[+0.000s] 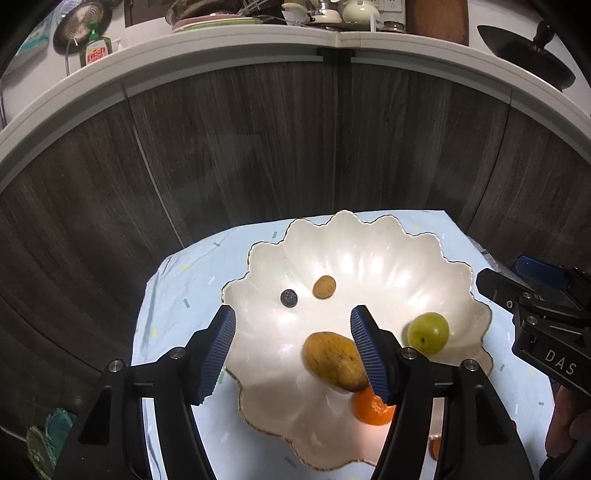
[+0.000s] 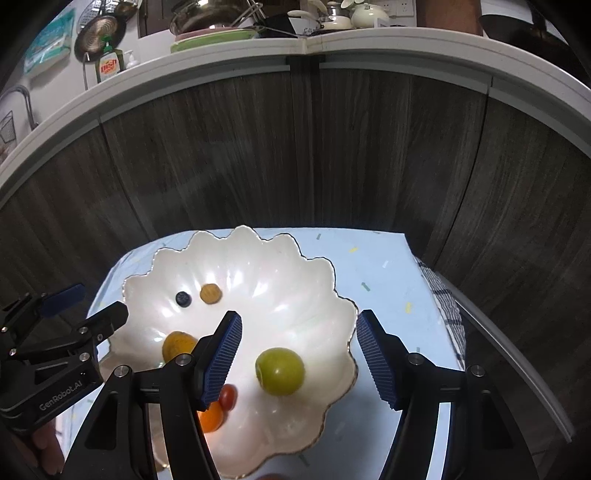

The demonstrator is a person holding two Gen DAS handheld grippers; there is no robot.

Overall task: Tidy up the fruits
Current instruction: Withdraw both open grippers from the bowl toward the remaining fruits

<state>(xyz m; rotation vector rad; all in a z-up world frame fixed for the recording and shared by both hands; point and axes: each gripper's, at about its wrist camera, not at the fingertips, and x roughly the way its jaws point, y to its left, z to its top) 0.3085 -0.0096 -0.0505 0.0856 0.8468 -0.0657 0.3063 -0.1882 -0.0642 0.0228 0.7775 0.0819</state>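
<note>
Hovering left gripper (image 1: 291,354) and right gripper (image 2: 299,354), parted, fruits in scalloped bowl (image 1: 388,236)

Pretty clearly a home kitchen. There was a white countertop (image 1: 236,44) running over dark wood-grain cabinet doors (image 1: 258,147), with a green dish soap bottle (image 1: 96,50), stacked plates (image 1: 218,23), a cream teapot (image 1: 360,10) and a metal strainer (image 2: 99,31) hanging on the wall. A dark wok (image 1: 524,51) sat off to one side, and a wall socket (image 1: 392,5) showed behind the crockery.
</note>
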